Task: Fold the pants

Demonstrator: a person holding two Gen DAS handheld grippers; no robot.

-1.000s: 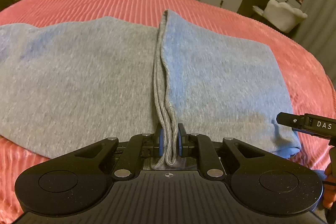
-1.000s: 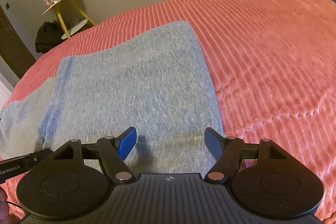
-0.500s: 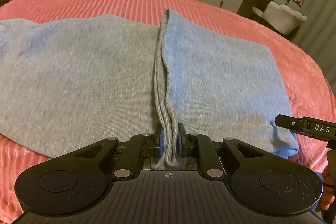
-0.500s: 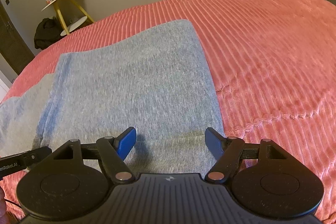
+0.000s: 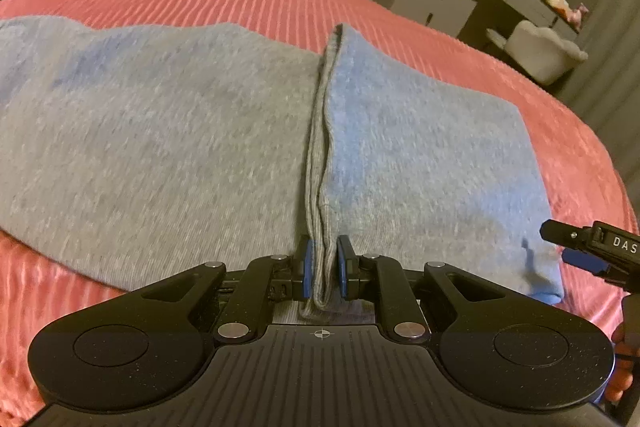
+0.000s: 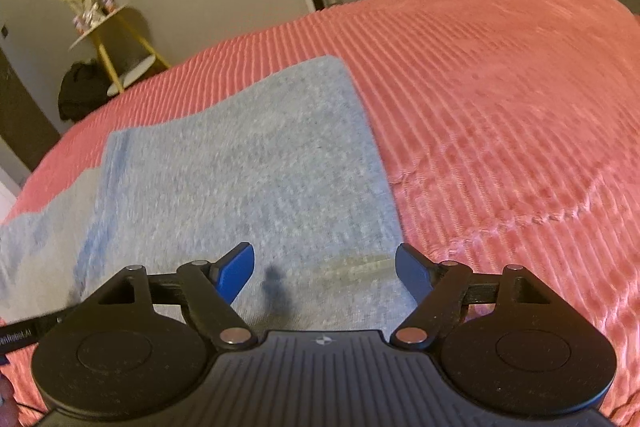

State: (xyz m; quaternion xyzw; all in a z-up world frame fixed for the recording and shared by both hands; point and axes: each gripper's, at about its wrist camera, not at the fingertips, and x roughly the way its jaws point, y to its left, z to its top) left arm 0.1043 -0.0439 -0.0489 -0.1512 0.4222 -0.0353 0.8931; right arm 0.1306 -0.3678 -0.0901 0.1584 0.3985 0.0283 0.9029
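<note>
Pants flat on red ribbed bedspread; left gripper pinches hem, right gripper just widened, empty.

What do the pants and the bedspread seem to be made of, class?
Pants: soft grey knit, probably cotton jersey; matte, heathered flecks, limp folded edges. Bedspread: pink plush, perhaps corduroy-like fleece; raised parallel ribs with a slight sheen.

- Both views are dim, with warm indoor light and muddy colours.
- Fisheye distortion bows the bed and the room's walls toward the edges; corners vignette dark.
- The pants look smeared with motion blur in both views.
- A small soft shadow falls on the cloth between the right gripper fingers.
</note>
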